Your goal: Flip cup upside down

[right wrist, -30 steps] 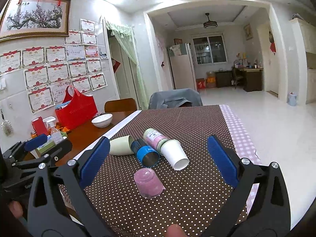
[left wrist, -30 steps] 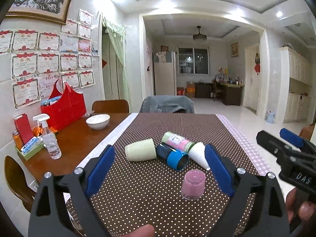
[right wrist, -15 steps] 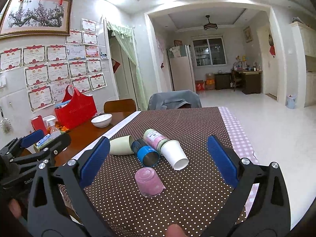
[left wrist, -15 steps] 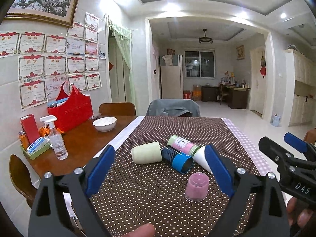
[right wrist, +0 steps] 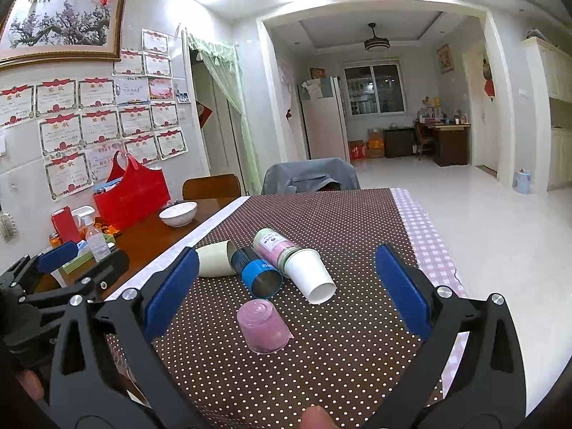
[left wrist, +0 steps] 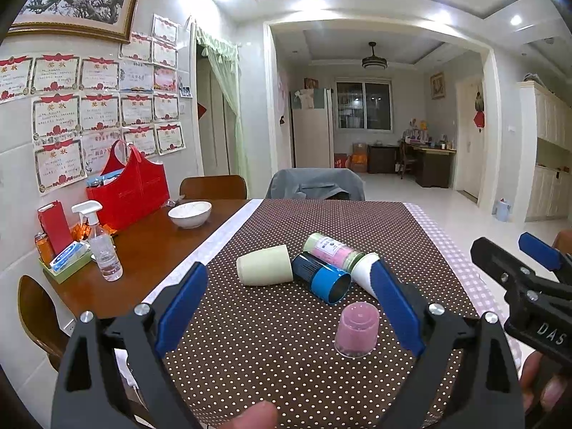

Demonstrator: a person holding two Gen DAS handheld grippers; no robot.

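left gripper (left wrist: 286, 307) and right gripper (right wrist: 286, 293) above the desk (right wrist: 357, 221), jaws spread wide, gripping nothing; pink cup (right wrist: 264, 325) standing upside down.

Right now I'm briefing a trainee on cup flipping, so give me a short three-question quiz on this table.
1. True or false: the pink cup stands rim down on the dotted tablecloth.
2. Which lying cup shows its open mouth to the right wrist camera? A) pale green cup B) white paper cup C) neither
3. Fill in: the left hand-held gripper and right hand-held gripper are both ____.

Key: 1 true; 2 B; 3 open, holding nothing.
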